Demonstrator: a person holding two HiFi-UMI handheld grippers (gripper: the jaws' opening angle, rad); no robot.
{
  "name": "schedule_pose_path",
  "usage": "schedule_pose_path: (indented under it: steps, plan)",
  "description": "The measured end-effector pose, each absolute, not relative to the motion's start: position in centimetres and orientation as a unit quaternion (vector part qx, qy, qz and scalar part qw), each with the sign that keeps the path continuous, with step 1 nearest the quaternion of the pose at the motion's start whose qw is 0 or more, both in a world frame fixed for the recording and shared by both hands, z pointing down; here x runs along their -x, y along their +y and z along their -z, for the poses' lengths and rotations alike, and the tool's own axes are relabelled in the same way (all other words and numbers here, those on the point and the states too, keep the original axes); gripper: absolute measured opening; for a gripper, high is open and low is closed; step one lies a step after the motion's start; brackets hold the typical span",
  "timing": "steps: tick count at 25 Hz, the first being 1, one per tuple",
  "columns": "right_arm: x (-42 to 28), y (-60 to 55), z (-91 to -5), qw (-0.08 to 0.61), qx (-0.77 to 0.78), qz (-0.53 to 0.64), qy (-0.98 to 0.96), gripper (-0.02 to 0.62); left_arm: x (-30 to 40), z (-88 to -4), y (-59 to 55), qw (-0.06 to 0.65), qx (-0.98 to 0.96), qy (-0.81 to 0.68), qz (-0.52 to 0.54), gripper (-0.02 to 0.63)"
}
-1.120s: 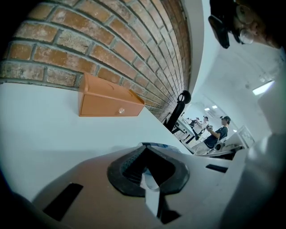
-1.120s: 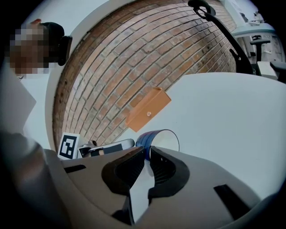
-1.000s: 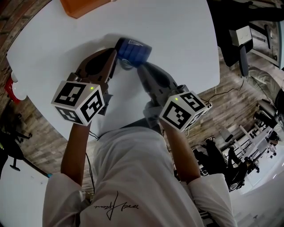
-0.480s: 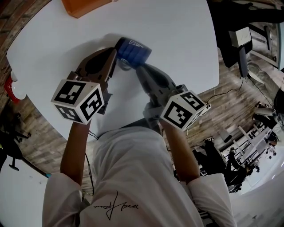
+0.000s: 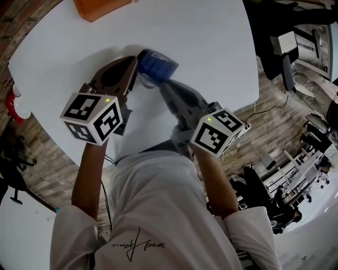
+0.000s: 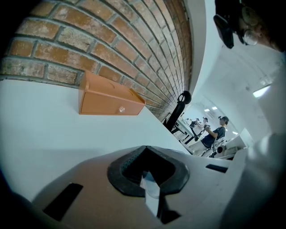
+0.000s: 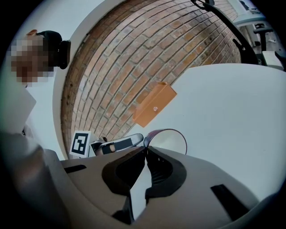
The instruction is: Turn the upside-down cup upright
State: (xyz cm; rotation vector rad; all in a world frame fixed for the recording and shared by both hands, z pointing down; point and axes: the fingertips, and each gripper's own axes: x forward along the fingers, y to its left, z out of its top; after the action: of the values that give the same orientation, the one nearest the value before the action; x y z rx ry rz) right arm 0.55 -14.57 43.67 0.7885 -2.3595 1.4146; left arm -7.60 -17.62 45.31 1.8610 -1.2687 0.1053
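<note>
A blue cup [image 5: 156, 63] is held tilted just above the white round table [image 5: 211, 47], between the tips of both grippers. My right gripper [image 5: 161, 84] comes at it from the near side, and in the right gripper view its jaws [image 7: 145, 150] are shut on the cup's thin rim, with the pale inside of the cup [image 7: 170, 140] facing the camera. My left gripper [image 5: 136, 71] sits close against the cup's left side. In the left gripper view its jaws [image 6: 145, 150] are shut with nothing between them, and the cup is not visible there.
An orange box [image 5: 97, 6] stands at the table's far edge, in front of a brick wall [image 6: 111, 36]. The table's rim curves close on the left and right, with wood floor and office gear beyond. The left gripper's marker cube [image 7: 80, 143] shows in the right gripper view.
The cup and the right gripper have shifted slightly up and to the left and the cup has tipped a little more. The left gripper has stayed almost still.
</note>
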Motion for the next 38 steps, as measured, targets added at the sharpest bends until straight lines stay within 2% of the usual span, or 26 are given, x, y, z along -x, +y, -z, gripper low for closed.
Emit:
schedule_pose_path:
  steps: [38]
  plan:
    - [-2.0,-14.4,-42.7,0.195,-0.264,-0.425,-0.844,0.023,5.4,-46.2,-16.9,0.445,-0.751,-0.483,-0.063,0.009]
